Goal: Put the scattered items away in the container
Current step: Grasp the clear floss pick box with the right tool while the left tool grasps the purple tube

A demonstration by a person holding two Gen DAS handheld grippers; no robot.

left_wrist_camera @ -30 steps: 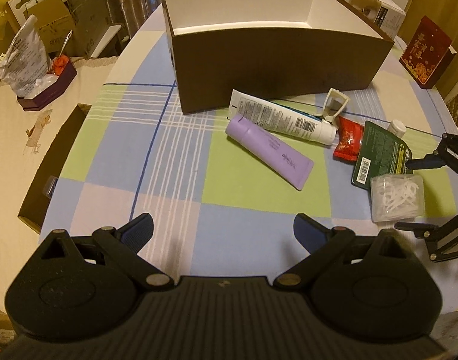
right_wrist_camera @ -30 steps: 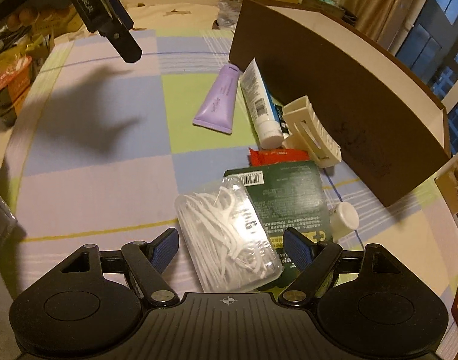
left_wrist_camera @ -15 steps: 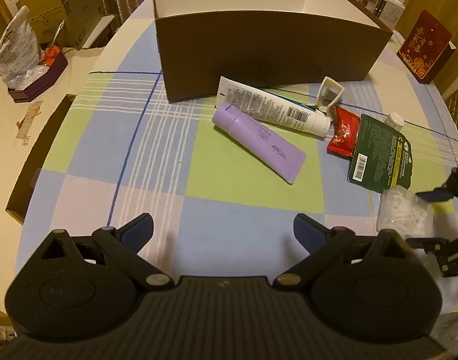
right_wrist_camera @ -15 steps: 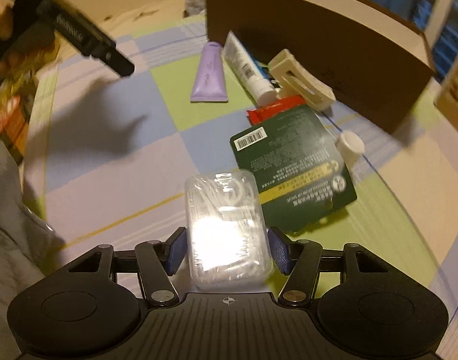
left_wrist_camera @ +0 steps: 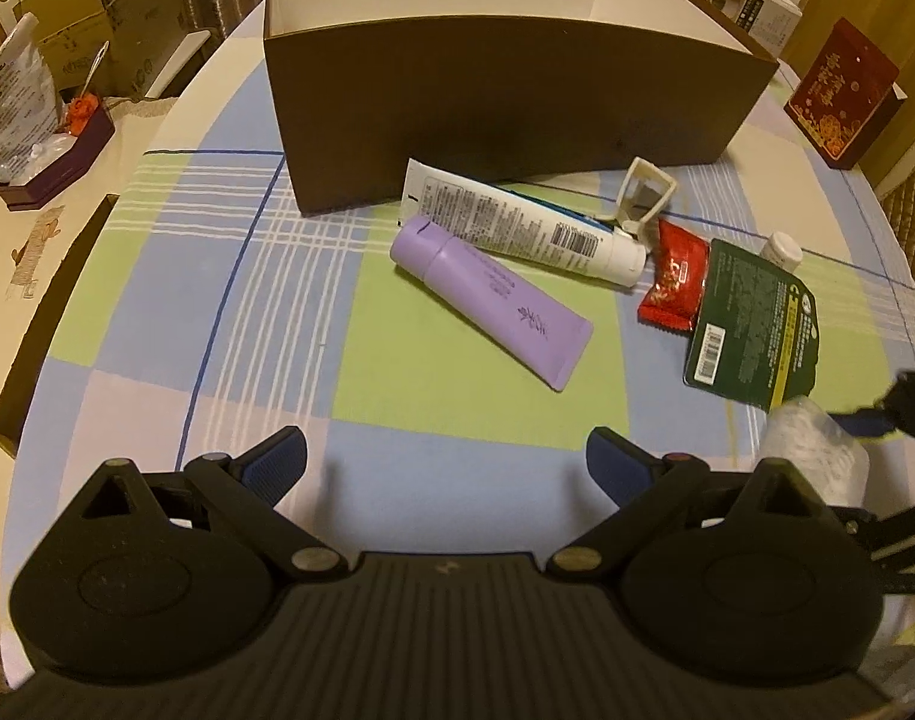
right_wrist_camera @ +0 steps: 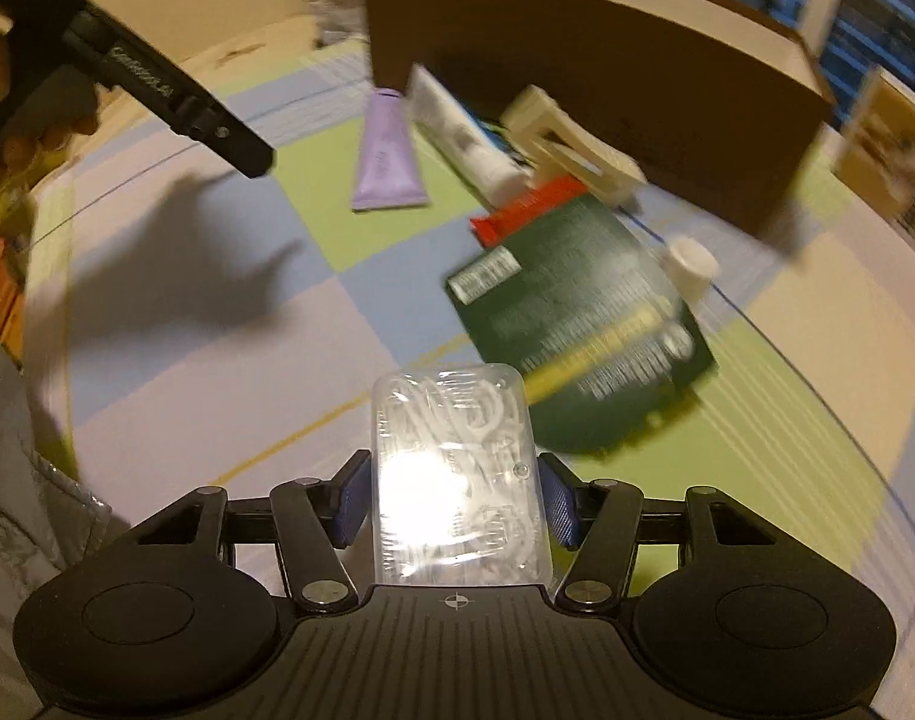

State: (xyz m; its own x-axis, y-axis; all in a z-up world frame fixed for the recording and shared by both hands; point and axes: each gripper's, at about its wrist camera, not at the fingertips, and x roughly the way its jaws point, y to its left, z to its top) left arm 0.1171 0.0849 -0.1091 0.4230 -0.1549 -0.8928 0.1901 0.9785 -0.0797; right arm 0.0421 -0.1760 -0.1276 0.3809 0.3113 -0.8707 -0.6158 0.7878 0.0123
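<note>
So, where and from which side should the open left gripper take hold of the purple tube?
Probably the middle of the purple tube, from above, with the left gripper turned so its fingers close across the narrow width. The tube lies flat and diagonal on the cloth. Its cap end sits close to the white tube, but both long sides look free further down.

Brown box [left_wrist_camera: 505,108] with white inside; lilac tube [left_wrist_camera: 493,303]; red sachet [left_wrist_camera: 673,285]; dark green packet [left_wrist_camera: 751,324]; pastel-checked tablecloth [left_wrist_camera: 469,384].

Checked table [left_wrist_camera: 445,420] w/ box [left_wrist_camera: 505,114], tubes [left_wrist_camera: 493,300]
</note>
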